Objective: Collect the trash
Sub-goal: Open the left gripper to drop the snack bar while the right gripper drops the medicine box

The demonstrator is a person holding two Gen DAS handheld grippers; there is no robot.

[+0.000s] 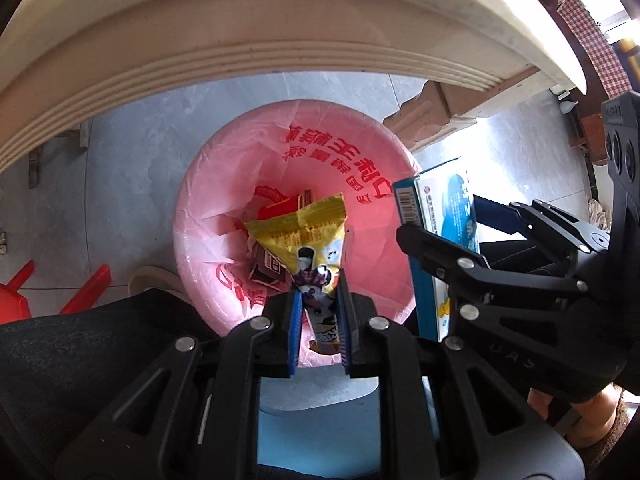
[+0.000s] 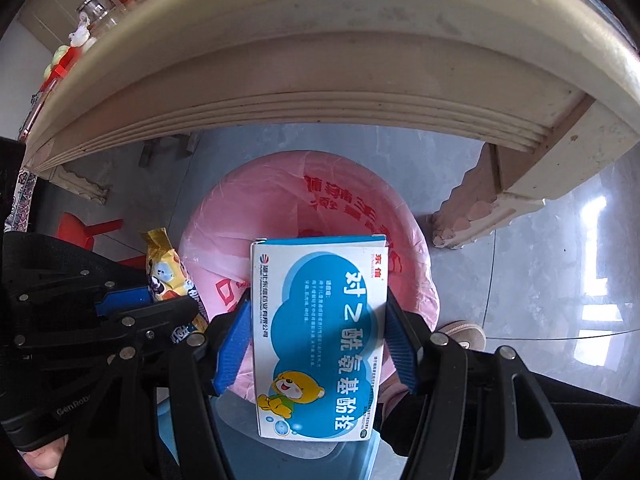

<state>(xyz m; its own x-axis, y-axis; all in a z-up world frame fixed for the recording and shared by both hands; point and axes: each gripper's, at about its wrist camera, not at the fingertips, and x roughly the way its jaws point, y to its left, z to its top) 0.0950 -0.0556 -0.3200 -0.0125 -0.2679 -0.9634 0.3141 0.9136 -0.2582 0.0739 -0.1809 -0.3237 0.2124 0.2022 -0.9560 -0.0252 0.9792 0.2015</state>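
My left gripper [image 1: 319, 280] is shut on a yellow snack wrapper [image 1: 308, 236] and holds it above the open mouth of a bin lined with a pink bag [image 1: 240, 152]. My right gripper [image 2: 318, 308] is shut on a blue and white medicine box [image 2: 320, 336] and holds it over the same bin [image 2: 272, 196]. The right gripper with its box [image 1: 444, 216] shows at the right of the left wrist view. The wrapper [image 2: 166, 268] and left gripper show at the left of the right wrist view. A red packet and other wrappers [image 1: 280, 206] lie inside the bin.
A cream table edge [image 1: 280, 56] arches over the bin, with a carved leg [image 2: 480, 208] to the right. Red plastic stool legs [image 1: 86, 288] stand at the left on the grey tiled floor. Jars and small items [image 2: 92, 12] sit on the tabletop.
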